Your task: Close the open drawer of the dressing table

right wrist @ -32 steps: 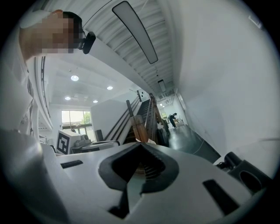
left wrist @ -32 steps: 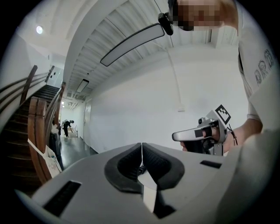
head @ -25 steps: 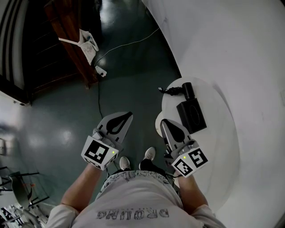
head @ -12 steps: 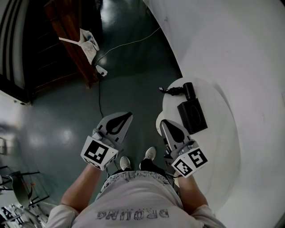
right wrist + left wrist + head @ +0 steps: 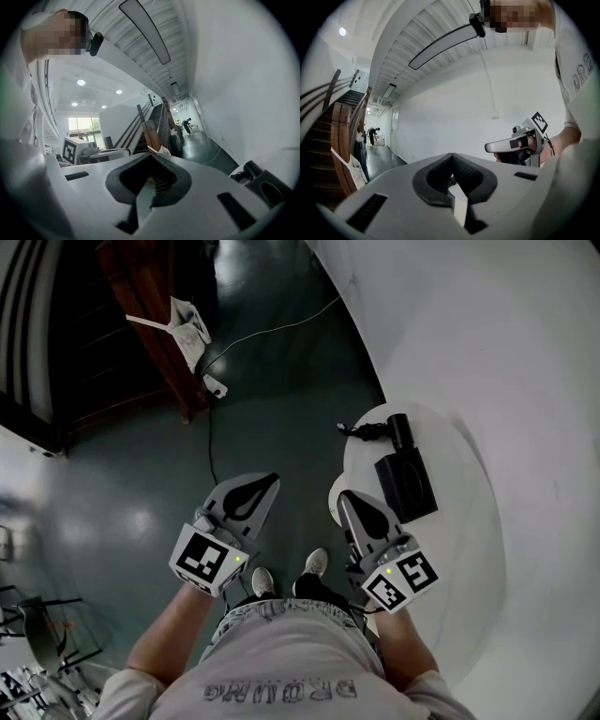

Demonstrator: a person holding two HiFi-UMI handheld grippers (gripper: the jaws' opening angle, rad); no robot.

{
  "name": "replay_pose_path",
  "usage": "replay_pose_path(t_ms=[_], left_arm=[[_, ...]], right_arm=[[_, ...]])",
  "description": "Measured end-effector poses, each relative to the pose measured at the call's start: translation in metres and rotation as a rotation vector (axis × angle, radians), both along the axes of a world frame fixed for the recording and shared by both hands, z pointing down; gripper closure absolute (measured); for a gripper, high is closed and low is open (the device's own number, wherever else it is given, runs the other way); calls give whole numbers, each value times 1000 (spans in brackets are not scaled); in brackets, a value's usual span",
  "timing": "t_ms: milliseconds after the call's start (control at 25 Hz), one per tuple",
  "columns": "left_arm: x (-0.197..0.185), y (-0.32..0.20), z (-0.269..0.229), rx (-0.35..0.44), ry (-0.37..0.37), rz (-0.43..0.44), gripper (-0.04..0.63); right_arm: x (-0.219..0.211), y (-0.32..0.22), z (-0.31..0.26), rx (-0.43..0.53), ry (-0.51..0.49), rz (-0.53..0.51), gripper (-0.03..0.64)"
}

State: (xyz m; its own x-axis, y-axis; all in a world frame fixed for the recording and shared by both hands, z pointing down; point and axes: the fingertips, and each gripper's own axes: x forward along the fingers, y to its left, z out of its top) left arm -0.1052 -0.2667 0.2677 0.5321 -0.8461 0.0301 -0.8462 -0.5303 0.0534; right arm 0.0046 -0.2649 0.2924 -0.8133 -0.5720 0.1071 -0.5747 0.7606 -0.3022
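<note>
Dark green and shiny, the floor (image 5: 122,484) lay under the person's two shoes (image 5: 316,563). The person held both tools out in front, side by side and apart from each other. The left gripper (image 5: 267,486) pointed flat over the bare floor. Its jaws were pressed together at the tips and nothing was between them. The right gripper (image 5: 349,502) looked the same, with its jaws closed tight and nothing in them. Its tip hung over the near left edge of a round white table (image 5: 469,521). A flat black box (image 5: 405,484) lay on the tabletop, close to the left edge. A small black gadget (image 5: 397,430) with a curly cord lay just past the box, by the far edge. A big white wall (image 5: 487,324) curved round behind the table. Brown wooden stairs (image 5: 141,334) stood at the far left, with a white paper bag (image 5: 186,329) leaning on them. A thin white cable (image 5: 272,331) ran across the floor from the stairs to the wall. The drawer was in none of the views, so where it was could not be told.
</note>
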Motion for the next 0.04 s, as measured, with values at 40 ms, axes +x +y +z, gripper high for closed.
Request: replay_pose_path(t_ms=[40], left_arm=[[-1,0,-1,2,-1,-1,575]], right_arm=[[-1,0,-1,0,0,-1,611]])
